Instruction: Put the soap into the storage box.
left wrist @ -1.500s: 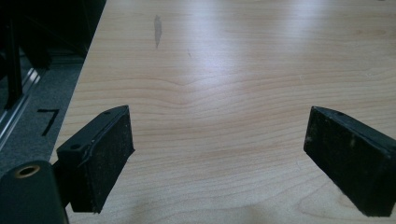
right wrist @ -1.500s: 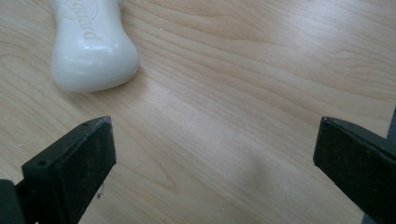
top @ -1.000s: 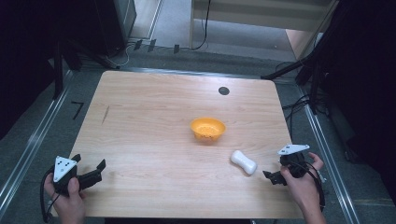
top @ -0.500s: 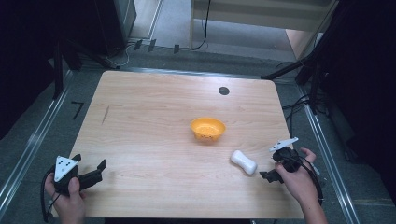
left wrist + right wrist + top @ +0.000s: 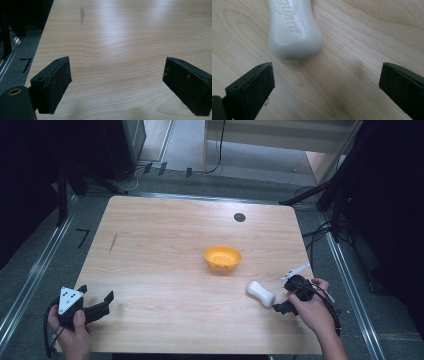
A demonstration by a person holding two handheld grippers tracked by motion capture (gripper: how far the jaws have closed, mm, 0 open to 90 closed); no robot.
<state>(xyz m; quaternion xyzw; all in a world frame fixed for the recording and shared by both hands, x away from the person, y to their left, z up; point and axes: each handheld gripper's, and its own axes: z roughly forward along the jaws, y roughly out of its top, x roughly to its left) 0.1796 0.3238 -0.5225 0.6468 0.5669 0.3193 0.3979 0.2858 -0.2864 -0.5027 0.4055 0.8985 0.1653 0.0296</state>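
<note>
My right gripper [image 5: 327, 87] sits low over the table [image 5: 165, 245], jaws spread wide with nothing between them but bare wood. Just ahead of the jaws lies the white soap bar [image 5: 293, 27]: smooth, glossy, waisted like a bone, with raised lettering pressed into its top face. Its rounded end is nearer the jaw at that view's left, not touching it. From the high view the soap bar [image 5: 261, 293] rests flat near the table's right front, just beside my right gripper [image 5: 283, 306], and apart from the orange bowl [image 5: 222, 258], a shallow round dish with a matte look. My left gripper [image 5: 117, 87] is also released, its black, scuffed block-shaped pads wide apart over pale, wavy-grained wood. It [image 5: 102, 302] rests at the front left corner, well apart from the soap.
</note>
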